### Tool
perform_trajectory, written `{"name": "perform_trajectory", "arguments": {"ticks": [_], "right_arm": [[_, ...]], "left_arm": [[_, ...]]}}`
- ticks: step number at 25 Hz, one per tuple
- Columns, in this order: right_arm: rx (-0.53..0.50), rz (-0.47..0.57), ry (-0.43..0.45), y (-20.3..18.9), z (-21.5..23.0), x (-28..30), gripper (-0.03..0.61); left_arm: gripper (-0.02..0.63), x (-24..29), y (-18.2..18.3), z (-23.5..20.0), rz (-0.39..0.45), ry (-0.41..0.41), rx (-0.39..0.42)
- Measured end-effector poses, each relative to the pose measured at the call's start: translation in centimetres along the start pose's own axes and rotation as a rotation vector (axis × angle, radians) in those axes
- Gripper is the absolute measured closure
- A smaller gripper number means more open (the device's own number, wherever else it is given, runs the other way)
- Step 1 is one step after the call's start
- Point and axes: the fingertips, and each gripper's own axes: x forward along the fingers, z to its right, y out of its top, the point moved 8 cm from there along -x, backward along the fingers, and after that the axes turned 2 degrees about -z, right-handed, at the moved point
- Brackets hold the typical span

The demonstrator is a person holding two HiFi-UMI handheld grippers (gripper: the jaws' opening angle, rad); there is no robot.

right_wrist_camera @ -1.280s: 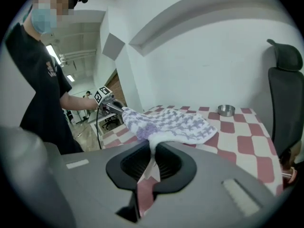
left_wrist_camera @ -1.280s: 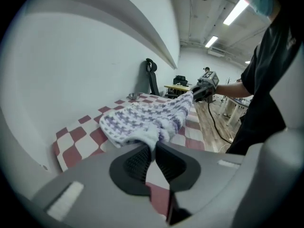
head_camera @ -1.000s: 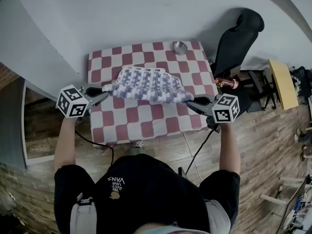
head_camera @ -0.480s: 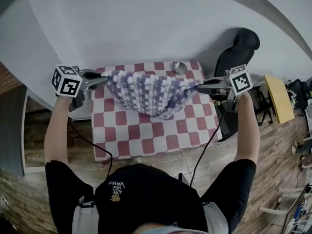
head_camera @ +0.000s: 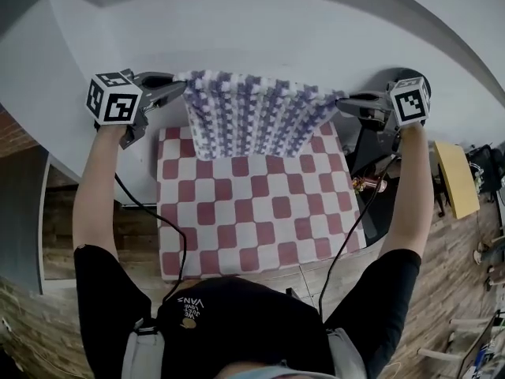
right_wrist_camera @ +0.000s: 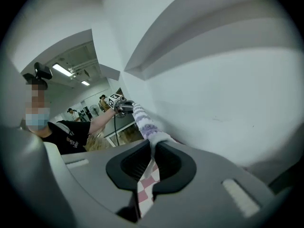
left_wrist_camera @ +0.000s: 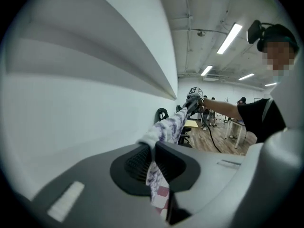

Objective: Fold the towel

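Note:
A purple-and-white checked towel (head_camera: 256,114) hangs stretched in the air between both grippers, high above the table. My left gripper (head_camera: 180,90) is shut on the towel's left top corner. My right gripper (head_camera: 344,102) is shut on its right top corner. In the left gripper view the towel (left_wrist_camera: 167,129) runs from the pinching jaws away to the other gripper. The right gripper view shows the towel (right_wrist_camera: 145,122) clamped the same way, leading off to the left gripper. The towel's lower edge hangs over the far end of the table.
The table wears a red-and-white checked cloth (head_camera: 252,212). A black office chair (head_camera: 371,152) stands at its right, with a copper-coloured bottle (head_camera: 364,185) beside it and a yellow board (head_camera: 451,178) further right. A white wall rises behind the table.
Both grippers have risen and moved away from the person, lifting the towel off the table. It now hangs spread out in the air instead of lying bunched on the cloth.

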Motion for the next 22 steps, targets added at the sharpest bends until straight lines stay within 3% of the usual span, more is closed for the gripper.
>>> {"name": "perform_trajectory", "arguments": {"ticks": [4, 9, 15, 22], "right_arm": [[-0.029, 0.026, -0.006, -4.8, 0.3, 2.5, 0.551], [0.092, 0.028, 0.047, -18.5, -0.3, 8.2, 0.551], [0.208, 0.004, 0.081, -33.7, -4.0, 12.7, 0.551], [0.238, -0.038, 0.069, -43.2, -9.7, 13.8, 0.551]], "left_arm": [[0.589, 0.0, -4.1, 2.1, -0.001, 0.002, 0.051], [0.589, 0.3, -15.2, 7.9, -0.076, -0.029, 0.027], [0.589, -0.7, -28.0, 17.3, -0.217, -0.039, 0.002], [0.589, -3.5, -37.2, 27.1, -0.273, 0.026, -0.02]]}}
